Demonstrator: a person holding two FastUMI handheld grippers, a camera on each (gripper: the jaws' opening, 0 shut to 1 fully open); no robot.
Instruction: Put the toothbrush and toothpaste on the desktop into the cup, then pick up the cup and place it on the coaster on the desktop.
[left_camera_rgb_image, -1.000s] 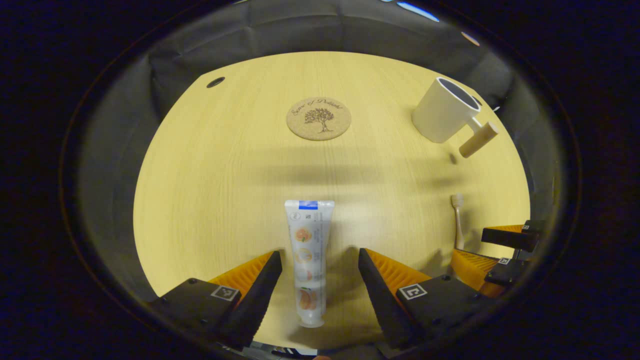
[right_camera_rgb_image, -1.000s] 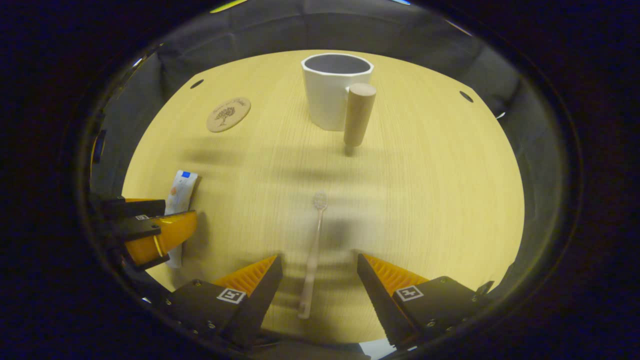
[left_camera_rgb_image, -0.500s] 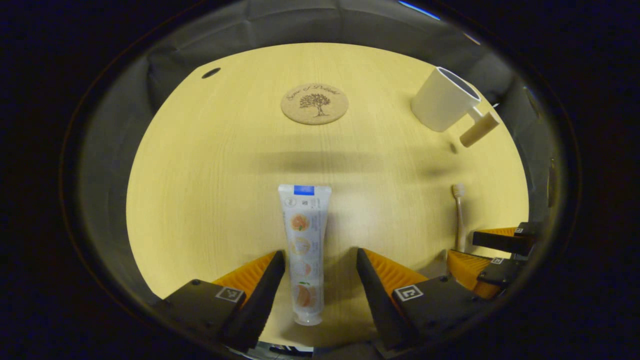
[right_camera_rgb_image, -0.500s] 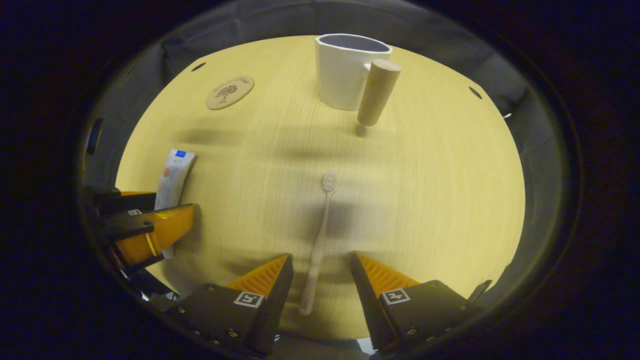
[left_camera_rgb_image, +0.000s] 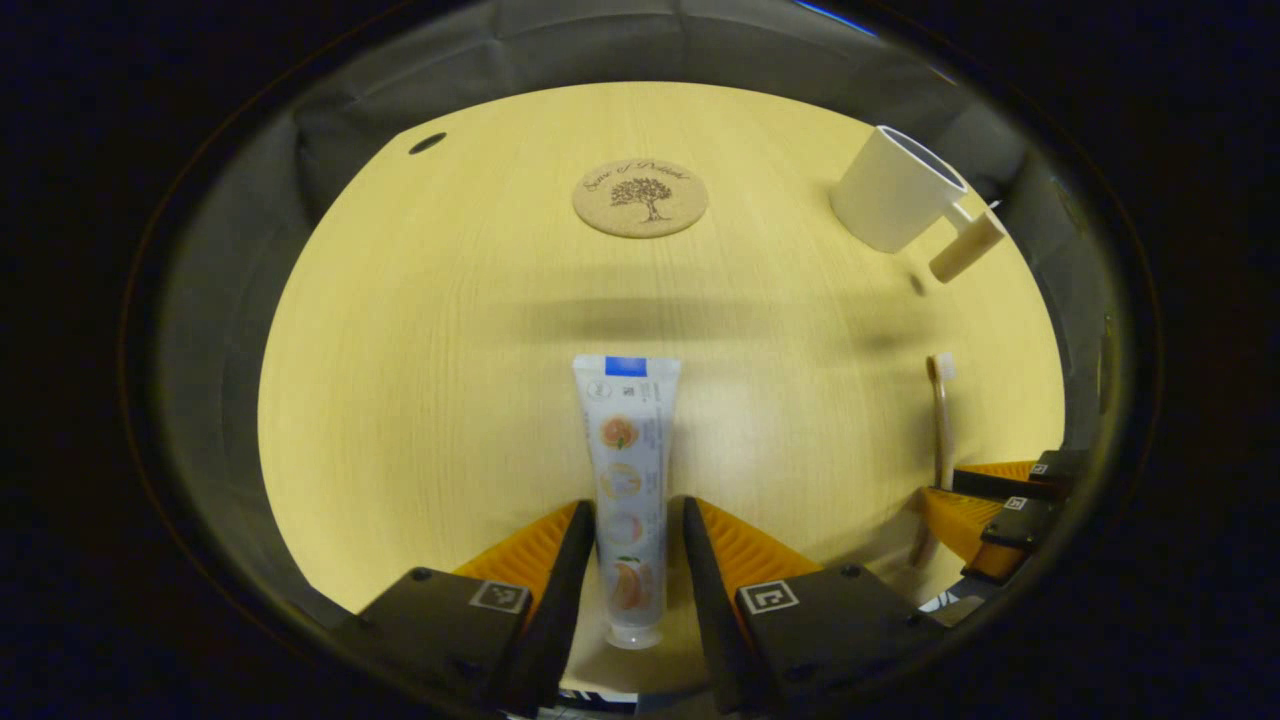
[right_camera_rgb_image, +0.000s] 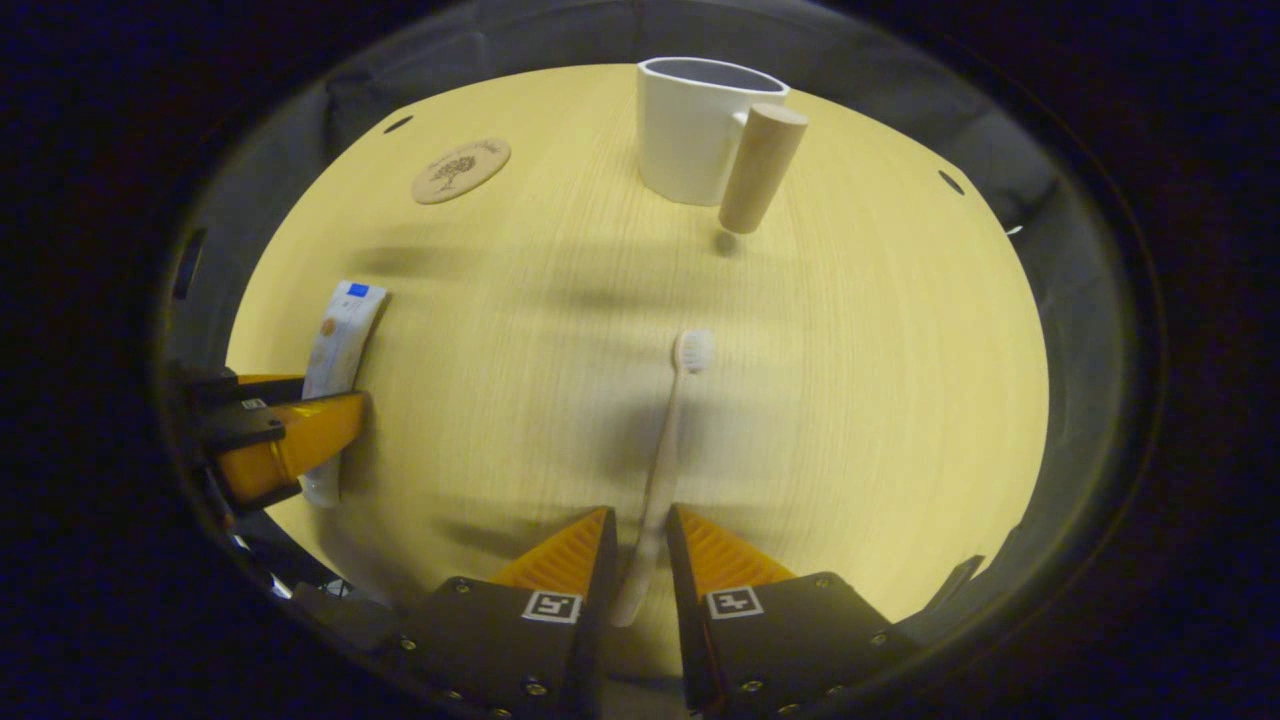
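The toothpaste (left_camera_rgb_image: 628, 480) is a soft plastic tube, light and likely to dent or bulge if squeezed hard, so it is best taken low on its body near the cap, where the tube is fullest and firmest; the toothbrush (right_camera_rgb_image: 665, 460) is a thin, stiff, light stick that could pivot or slip between pads, so a hold on the handle's lower part, well back from the bristles, looks safest. Taking the cup (right_camera_rgb_image: 695, 130) as the landmark: the toothbrush lies flat on the surface (right_camera_rgb_image: 880, 380) in front of the cup with its bristle head toward it, the toothpaste lies well to the cup's left with its flat crimped end pointing away from the camera, and the coaster (right_camera_rgb_image: 461, 171) sits left of the cup, apart from it. The cup stands upright with its wooden peg handle facing the right hand-held gripper (right_camera_rgb_image: 640, 545). That gripper is narrowed almost fully around the toothbrush handle, both fingers appearing to press on it. The left hand-held gripper (left_camera_rgb_image: 632, 540) is drawn in on the lower half of the toothpaste, its fingers (left_camera_rgb_image: 570, 545) seeming to touch both sides of the tube, clenched enough to grasp it by my reading. Both things rest on the surface, not yet lifted.
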